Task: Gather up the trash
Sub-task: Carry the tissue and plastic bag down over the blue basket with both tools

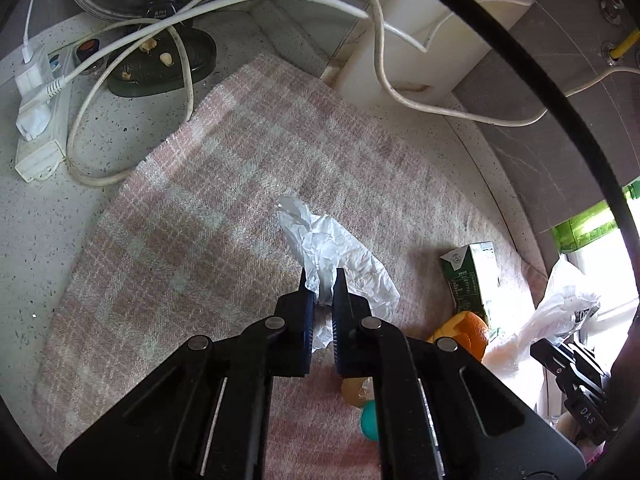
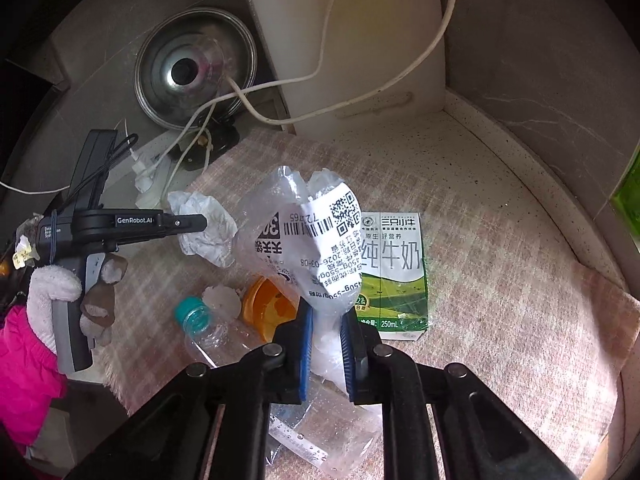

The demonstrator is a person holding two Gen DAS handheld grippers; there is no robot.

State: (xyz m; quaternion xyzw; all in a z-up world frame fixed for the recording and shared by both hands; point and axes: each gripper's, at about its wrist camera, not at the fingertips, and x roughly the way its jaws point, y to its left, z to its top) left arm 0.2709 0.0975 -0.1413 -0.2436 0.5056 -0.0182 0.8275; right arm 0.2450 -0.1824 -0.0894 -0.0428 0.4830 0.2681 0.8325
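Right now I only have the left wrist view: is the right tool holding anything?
Observer: Yes. The right tool is shut on a clear plastic bag with a printed label, which covers part of the milk carton.
Operator: The teal thing under my left tool?
Observer: It is the cap of a clear plastic bottle lying on the checked cloth.
Operator: Anything beside it?
Observer: A broken eggshell, next to the orange peel.

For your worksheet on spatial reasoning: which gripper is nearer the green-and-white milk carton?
Right. The right gripper, clamping a clear plastic bag, sits beside the carton; the left gripper holds crumpled paper farther away.
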